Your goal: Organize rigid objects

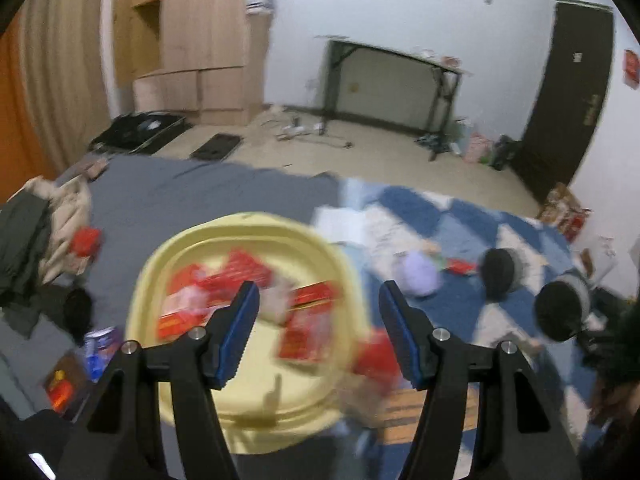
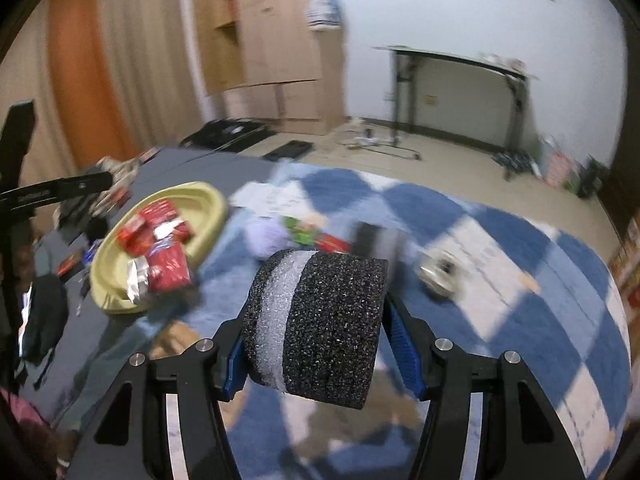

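Foam roll [image 2: 316, 324], black with a pale band: held between the pads of the right hand-held gripper [image 2: 314, 344], above the checked blanket [image 2: 520, 280]. Likely light, compressible; grip its flat ends. Left hand-held gripper [image 1: 318, 332]: parted, empty, over the yellow basin [image 1: 240, 232].

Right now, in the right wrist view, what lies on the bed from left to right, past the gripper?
Yellow tray holding red packets → purple soft thing → foam roll held in the right gripper → small shiny object, too blurred to name.

Foam roller [image 2: 320, 320] rough, speckled; basin [image 2: 208, 200] smooth plastic
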The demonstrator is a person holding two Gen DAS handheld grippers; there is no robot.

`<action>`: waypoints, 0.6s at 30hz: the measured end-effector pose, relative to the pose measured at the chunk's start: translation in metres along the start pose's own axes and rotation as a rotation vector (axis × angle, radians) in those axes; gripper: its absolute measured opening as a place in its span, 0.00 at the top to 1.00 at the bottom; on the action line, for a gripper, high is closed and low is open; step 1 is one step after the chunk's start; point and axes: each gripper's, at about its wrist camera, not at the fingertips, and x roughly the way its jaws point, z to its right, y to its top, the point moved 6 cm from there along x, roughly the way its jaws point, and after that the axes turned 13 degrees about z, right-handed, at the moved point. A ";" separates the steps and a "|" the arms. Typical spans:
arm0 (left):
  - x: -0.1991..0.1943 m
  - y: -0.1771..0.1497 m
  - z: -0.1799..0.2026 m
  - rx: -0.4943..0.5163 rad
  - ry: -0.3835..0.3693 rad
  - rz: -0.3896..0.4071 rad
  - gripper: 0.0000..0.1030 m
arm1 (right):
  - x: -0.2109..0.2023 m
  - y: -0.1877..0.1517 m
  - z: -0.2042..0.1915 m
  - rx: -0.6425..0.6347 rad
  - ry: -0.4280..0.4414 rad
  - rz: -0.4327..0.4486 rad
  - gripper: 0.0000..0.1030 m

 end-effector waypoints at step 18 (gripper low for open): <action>0.051 -0.067 0.060 0.074 -0.304 -0.195 0.44 | 0.099 0.016 -0.049 0.061 0.106 -0.062 0.42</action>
